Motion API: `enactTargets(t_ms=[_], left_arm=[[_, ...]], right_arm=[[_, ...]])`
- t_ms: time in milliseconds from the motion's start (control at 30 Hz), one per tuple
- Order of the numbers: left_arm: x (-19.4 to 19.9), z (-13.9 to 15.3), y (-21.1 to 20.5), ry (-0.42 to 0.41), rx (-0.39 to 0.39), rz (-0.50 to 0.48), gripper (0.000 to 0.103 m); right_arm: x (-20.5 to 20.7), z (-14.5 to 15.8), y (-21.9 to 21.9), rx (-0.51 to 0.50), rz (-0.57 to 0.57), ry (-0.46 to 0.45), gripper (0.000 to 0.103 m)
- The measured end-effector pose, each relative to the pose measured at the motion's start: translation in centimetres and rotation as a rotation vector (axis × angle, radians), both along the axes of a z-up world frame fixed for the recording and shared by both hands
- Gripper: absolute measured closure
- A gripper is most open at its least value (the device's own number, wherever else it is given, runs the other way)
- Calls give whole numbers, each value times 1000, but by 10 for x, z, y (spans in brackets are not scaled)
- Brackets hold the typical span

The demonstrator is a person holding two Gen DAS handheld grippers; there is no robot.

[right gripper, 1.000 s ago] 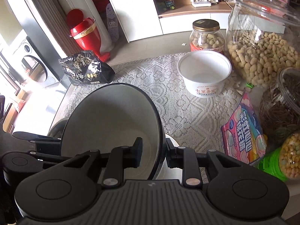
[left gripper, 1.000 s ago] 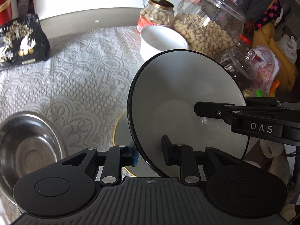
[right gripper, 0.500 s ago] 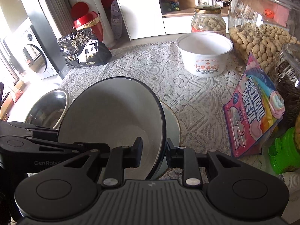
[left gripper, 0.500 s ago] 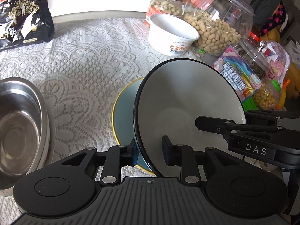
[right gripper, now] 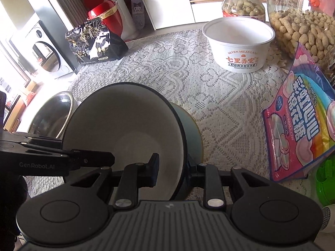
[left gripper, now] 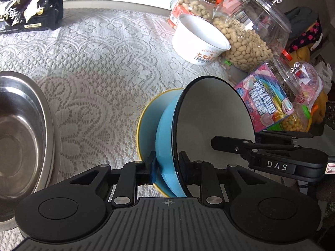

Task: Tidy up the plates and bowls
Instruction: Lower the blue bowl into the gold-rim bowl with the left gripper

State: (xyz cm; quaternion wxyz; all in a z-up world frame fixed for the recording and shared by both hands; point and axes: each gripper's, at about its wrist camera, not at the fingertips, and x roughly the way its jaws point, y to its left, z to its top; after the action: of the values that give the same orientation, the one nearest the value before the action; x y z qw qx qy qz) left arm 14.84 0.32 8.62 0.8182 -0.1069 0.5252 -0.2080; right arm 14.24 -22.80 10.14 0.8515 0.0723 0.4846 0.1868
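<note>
A bowl (left gripper: 213, 115), white inside, blue outside and black-rimmed, is tilted and held by both grippers. My left gripper (left gripper: 167, 167) pinches its near wall, one pad on the blue outside and one inside, and its jaws are closing. My right gripper (right gripper: 171, 166) is shut on the opposite rim and shows in the left wrist view as black fingers (left gripper: 230, 144). The left gripper's fingers (right gripper: 90, 159) reach in from the left in the right wrist view. Under the bowl (right gripper: 125, 129) lies a light-blue plate (left gripper: 146, 125) with a yellow rim on the lace cloth.
A steel bowl (left gripper: 18, 129) sits at the left. A white paper bowl (left gripper: 199, 41) and peanut jars (left gripper: 251, 31) stand at the back right. A pink candy bag (left gripper: 266, 98) lies on the right. A black snack bag (left gripper: 29, 4) is at the back left.
Both grippers have come down with the bowl, which now hangs low over the blue plate. The bowl's blue outside now shows between the left fingers.
</note>
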Motion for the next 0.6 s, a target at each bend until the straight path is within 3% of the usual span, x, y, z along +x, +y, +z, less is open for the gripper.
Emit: enactTargets(t_ms=[400, 600], left_arm=[[1, 6, -3, -8, 50, -37, 78], [4, 13, -16, -43, 139, -70, 78]], right_arm=[[-1, 3, 4, -36, 29, 15, 77], [4, 5, 4, -42, 37, 69, 77]])
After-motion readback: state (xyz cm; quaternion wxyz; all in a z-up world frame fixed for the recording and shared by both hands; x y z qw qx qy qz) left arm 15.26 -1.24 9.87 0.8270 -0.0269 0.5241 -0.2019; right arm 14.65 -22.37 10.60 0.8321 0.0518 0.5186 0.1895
